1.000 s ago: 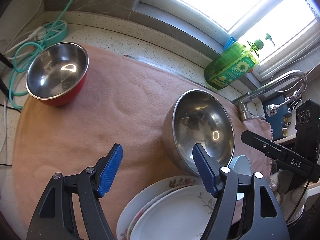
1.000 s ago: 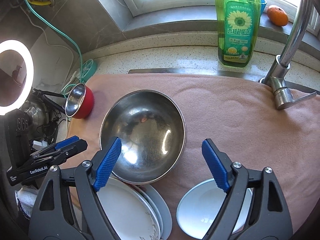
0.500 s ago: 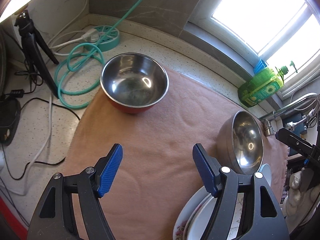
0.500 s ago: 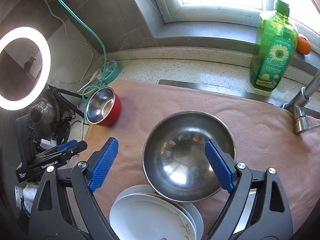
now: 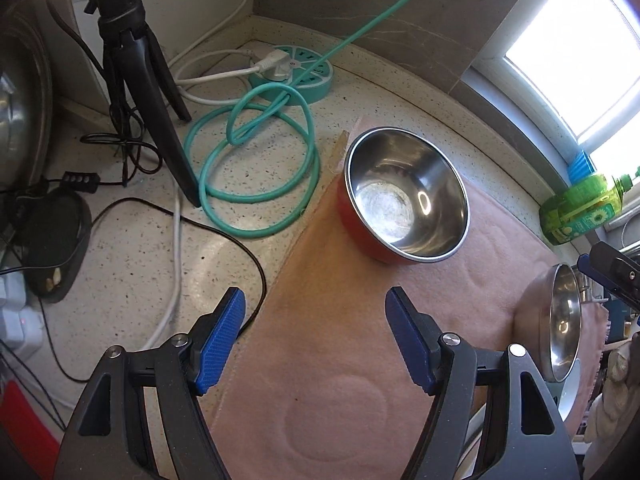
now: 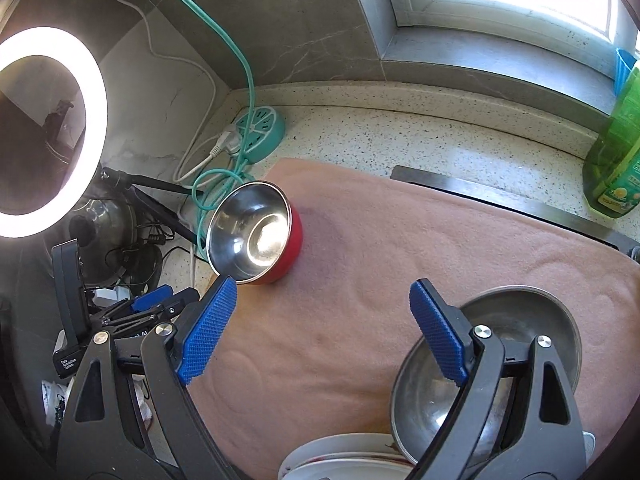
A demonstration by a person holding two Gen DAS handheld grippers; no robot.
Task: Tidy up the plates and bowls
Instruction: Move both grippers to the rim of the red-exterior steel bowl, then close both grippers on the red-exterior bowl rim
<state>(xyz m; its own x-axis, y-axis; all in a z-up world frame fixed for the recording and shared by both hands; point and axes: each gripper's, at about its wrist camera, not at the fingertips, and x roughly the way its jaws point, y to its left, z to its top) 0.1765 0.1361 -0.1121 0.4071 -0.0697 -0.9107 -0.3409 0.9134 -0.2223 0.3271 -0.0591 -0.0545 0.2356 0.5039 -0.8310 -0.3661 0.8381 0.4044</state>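
Note:
A small red bowl (image 5: 404, 196) with a steel inside stands on the left end of the pink towel (image 5: 348, 360); it also shows in the right wrist view (image 6: 256, 232). My left gripper (image 5: 316, 344) is open and empty, a short way in front of it. A large steel bowl (image 6: 516, 364) sits at the towel's near right, partly behind my right finger, and shows at the left wrist view's right edge (image 5: 562, 320). My right gripper (image 6: 324, 336) is open and empty above the towel. White plates (image 6: 344, 456) lie at the bottom edge.
A teal hose coil (image 5: 256, 172), a teal power strip (image 5: 296, 72), a black tripod (image 5: 140, 80) and cables lie on the speckled counter left of the towel. A ring light (image 6: 48, 132) stands at far left. A green soap bottle (image 6: 616, 160) stands by the window.
Both grippers have swung left. The red bowl now sits nearer the middle of both views, and the large steel bowl has slid toward the right edge. Both stay open.

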